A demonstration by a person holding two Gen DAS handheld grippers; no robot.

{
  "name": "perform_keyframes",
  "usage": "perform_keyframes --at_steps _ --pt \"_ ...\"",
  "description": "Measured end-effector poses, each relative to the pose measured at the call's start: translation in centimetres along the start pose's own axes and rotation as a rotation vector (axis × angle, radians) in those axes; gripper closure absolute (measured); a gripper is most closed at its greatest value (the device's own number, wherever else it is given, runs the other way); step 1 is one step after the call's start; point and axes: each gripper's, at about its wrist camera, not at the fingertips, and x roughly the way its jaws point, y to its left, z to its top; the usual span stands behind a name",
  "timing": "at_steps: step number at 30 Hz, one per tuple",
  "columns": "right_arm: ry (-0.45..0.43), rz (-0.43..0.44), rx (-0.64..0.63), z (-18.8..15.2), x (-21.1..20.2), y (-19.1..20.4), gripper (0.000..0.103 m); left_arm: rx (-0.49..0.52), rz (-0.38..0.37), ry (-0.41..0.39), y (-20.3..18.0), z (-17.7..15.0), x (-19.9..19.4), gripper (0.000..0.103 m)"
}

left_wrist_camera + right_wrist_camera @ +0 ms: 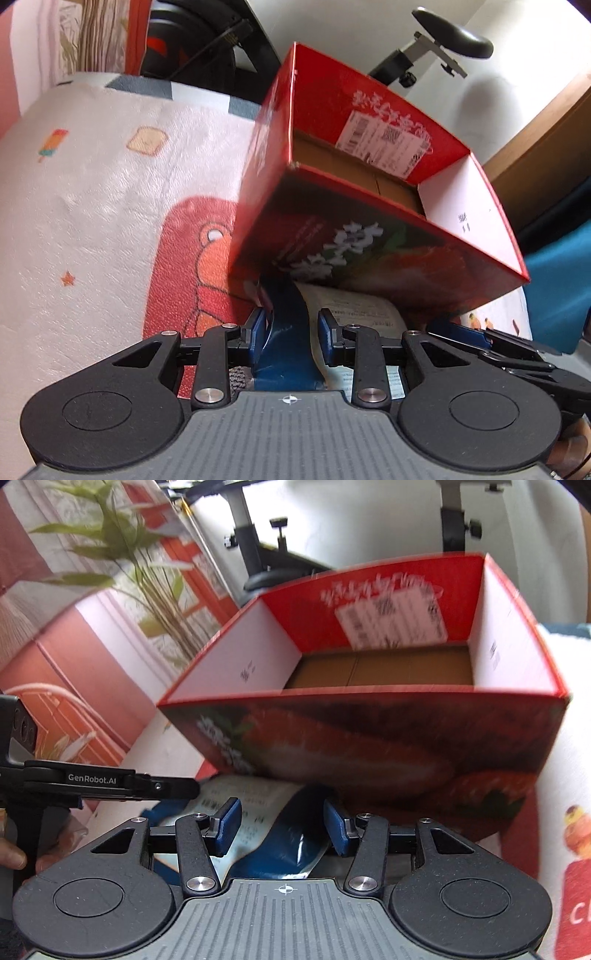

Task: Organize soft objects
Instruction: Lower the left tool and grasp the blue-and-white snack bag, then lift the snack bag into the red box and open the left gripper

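A blue plastic mailer bag (288,350) with a white shipping label (358,310) lies on the bed in front of an open red cardboard box (369,206). The jaws of my left gripper (291,332) stand on either side of a raised fold of the bag, a gap showing on the right. My right gripper (282,825) is open over the same bag (284,853), its label (236,805) to the left. The box (369,738) is empty, brown bottom showing. The left gripper (110,781) reaches in from the left in the right wrist view.
A white fleece blanket (92,203) with red cartoon prints covers the bed. An exercise bike (443,40) stands behind the box by a white wall. A pink wall hanging with a plant print (110,572) is at the left. A teal object (561,280) lies at the right.
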Motion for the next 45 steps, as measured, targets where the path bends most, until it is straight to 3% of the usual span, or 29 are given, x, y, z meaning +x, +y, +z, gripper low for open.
perform_keyframes --at_steps 10,19,27,31,36,45 --pt "0.089 0.02 0.025 0.1 2.3 -0.5 0.05 0.013 -0.059 0.063 0.7 0.2 1.2 0.071" --pt "0.182 -0.003 -0.057 1.2 4.3 0.0 0.05 0.032 -0.105 0.135 1.4 0.9 2.2 0.065" --pt "0.228 -0.008 -0.009 1.3 4.9 -0.8 0.046 0.07 -0.113 0.169 1.6 0.7 2.7 0.063" --pt "0.225 0.021 0.017 1.2 5.0 -1.4 0.057 0.122 -0.079 0.148 0.5 0.4 2.3 0.067" --pt "0.18 0.012 -0.07 1.2 3.9 0.2 0.065 0.178 -0.06 0.102 -0.4 0.3 0.5 0.068" --pt "0.039 0.081 -0.155 2.8 -0.7 3.2 0.067 0.245 -0.067 -0.071 -2.2 1.7 -7.2 0.068"
